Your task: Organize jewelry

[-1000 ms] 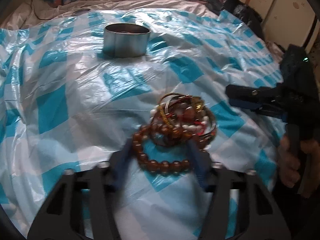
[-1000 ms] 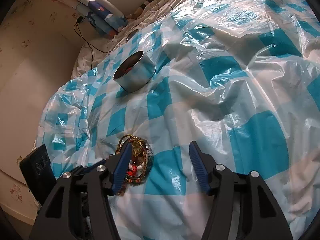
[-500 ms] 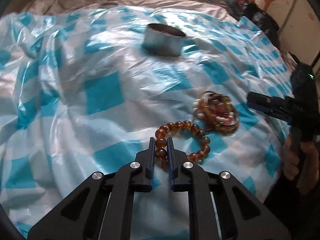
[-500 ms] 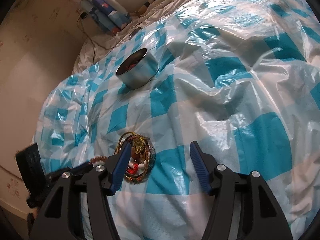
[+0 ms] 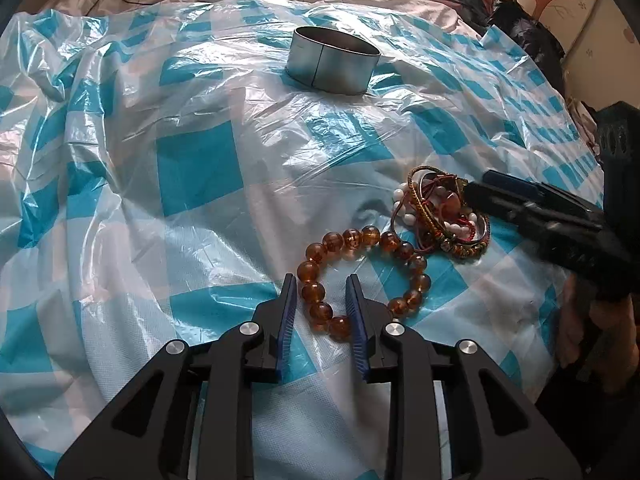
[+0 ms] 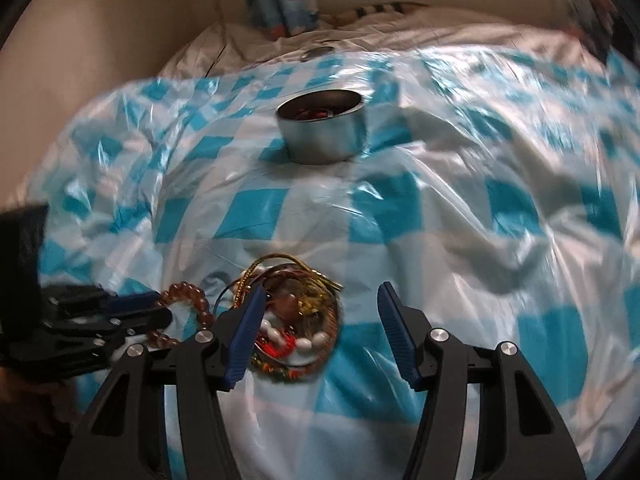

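Left wrist, opening left tool (image 5: 321, 294) straddling glossy amber bead bracelet (image 5: 362, 276), crinkled plastic sheet (image 5: 192, 168).

Your left gripper (image 5: 321, 276): angled steeply down, jaws opening, blue pads (image 5: 289, 312) a narrow gap apart, a stretch of the bead bracelet (image 5: 362, 276) lying between them, not pressed.

Your right gripper (image 6: 322, 296): angled down, jaws closing but wide apart, left pad (image 6: 246, 334) over the heap of bracelets (image 6: 296, 328), nothing clamped. In the left view its fingers reach in from the right edge.

Your right hand (image 5: 592, 340): wrapped around the handle at the right edge.
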`<state>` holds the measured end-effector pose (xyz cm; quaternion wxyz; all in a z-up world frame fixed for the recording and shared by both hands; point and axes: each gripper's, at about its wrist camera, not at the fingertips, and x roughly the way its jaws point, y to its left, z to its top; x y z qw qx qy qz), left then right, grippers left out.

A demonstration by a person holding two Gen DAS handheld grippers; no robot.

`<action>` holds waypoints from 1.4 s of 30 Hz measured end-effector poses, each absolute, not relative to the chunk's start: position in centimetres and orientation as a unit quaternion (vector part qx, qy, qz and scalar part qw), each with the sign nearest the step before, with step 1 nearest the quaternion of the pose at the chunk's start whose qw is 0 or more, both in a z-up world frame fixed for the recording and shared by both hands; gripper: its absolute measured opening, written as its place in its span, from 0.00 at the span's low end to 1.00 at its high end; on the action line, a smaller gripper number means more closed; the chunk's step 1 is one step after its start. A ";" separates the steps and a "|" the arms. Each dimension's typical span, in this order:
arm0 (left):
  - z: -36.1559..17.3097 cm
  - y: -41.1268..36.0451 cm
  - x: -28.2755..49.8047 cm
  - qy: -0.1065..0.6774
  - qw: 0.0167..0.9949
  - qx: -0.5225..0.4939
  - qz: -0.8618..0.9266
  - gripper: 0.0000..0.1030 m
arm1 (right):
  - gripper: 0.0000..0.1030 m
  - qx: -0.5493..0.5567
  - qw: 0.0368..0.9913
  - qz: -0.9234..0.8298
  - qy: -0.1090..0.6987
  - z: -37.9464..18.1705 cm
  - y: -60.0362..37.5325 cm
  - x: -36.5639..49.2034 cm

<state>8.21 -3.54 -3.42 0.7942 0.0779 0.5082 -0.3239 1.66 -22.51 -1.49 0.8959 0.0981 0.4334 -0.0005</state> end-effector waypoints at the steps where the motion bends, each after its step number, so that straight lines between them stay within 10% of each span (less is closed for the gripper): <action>1: -3.4 -3.5 8.2 0.508 0.794 0.078 -0.324 0.23 | 0.45 0.088 0.894 -0.001 0.439 -1.8 -22.2 2.0; 8: -3.5 -3.6 8.3 0.510 0.793 0.080 -0.323 0.23 | 0.14 0.142 0.892 0.001 0.429 -1.7 -24.1 2.0; 23: -3.1 -3.5 8.3 0.507 0.793 0.073 -0.329 0.18 | 0.08 0.341 0.856 0.085 0.379 -1.1 -28.7 0.6; 25: -3.1 -3.5 8.3 0.509 0.793 0.072 -0.328 0.18 | 0.08 0.342 0.851 0.071 0.393 -1.4 -28.8 0.6; 29: -3.2 -3.6 8.2 0.509 0.793 0.076 -0.326 0.19 | 0.47 0.319 0.860 0.047 0.396 -1.4 -28.5 0.4; 33: -3.2 -3.7 8.2 0.510 0.793 0.078 -0.325 0.19 | 0.47 0.283 0.864 0.037 0.415 -1.8 -27.4 1.2; 35: -3.2 -3.8 8.1 0.508 0.793 0.080 -0.326 0.19 | 0.14 0.251 0.871 0.034 0.420 -1.8 -26.6 1.4; 42: -2.0 -3.4 7.9 0.498 0.787 0.048 -0.360 0.10 | 0.02 0.261 0.896 0.059 0.355 0.5 -27.2 -0.1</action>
